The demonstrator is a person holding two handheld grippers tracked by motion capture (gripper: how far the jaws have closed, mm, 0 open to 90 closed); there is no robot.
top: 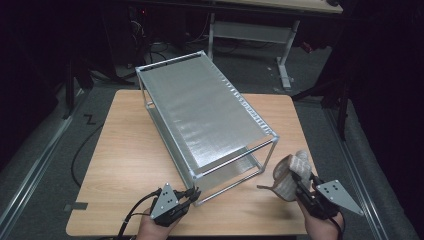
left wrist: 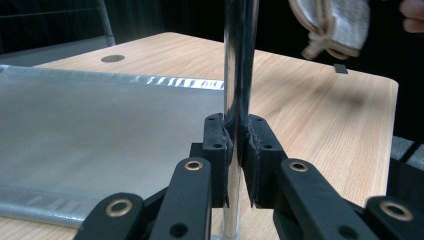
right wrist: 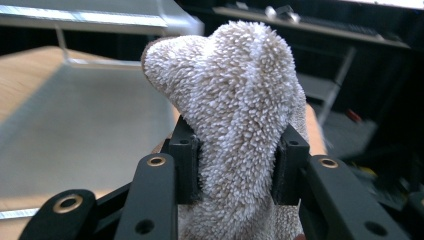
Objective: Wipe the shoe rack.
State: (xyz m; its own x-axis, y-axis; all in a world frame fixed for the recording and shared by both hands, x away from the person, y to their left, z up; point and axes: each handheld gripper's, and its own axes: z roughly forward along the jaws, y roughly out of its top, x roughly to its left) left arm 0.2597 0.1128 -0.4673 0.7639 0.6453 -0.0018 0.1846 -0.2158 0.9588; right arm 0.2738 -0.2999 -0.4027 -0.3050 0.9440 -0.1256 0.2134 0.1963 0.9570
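Rack: two-tier metal shelf rack point(top: 202, 112) with silver mesh decks and chrome tube frame, standing diagonally on the table, one short end toward the person.
Rack post: chrome upright point(left wrist: 239, 65) at the rack's near corner, vertical.
Left gripper: left gripper point(top: 189, 195) at the near edge of the table, jaws clenched on the rack post; in the left gripper view the pads point(left wrist: 218, 150) press the tube from both sides, just above the lower deck.
Towel: fluffy white-and-beige terry cloth point(top: 291, 175), bunched, held above the table's near right corner, beside the rack's near end and apart from it.
Right gripper: right gripper point(top: 301, 186) grasping the towel, which bulges up between its pads point(right wrist: 186, 160) in the right gripper view.
Table: light wooden top point(top: 125, 155); round cable hole point(left wrist: 112, 58) at the far side.
Surroundings: dark floor; second table point(top: 280, 10) behind.
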